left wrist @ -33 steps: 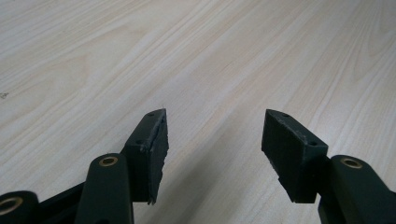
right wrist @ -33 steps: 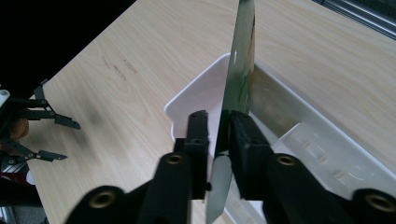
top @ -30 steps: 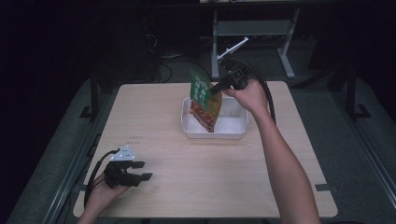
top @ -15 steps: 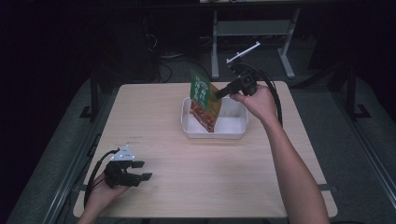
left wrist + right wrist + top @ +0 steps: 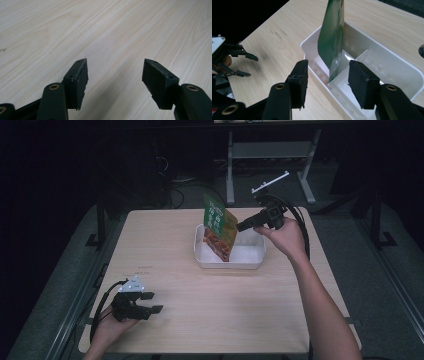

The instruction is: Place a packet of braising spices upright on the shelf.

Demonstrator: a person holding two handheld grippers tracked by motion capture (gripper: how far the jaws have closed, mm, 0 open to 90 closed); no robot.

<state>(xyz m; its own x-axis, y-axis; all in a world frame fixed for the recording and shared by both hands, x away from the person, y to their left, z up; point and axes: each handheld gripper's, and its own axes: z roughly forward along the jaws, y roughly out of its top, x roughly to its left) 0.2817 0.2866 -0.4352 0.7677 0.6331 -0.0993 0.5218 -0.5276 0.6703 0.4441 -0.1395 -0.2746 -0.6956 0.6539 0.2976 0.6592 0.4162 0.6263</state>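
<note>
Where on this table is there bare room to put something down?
Bare wood spans the middle between the left hand-held gripper and the white tray, plus the far-left corner. It is crowded around the tray, with the green packet and right hand-held gripper.

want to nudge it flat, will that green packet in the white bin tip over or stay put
The green packet stands tilted in the white bin, so a nudge would probably tip it. It looks thin and flat, likely light and floppy. Its glossy surface may slip between pads.

In the white tray (image 5: pixel 252 262) stands a packet (image 5: pixel 220 227), green with white lettering above and orange-red below. Around the tray, the table (image 5: pixel 210 310) is pale wood-grain; both grippers' jaws are black.
</note>
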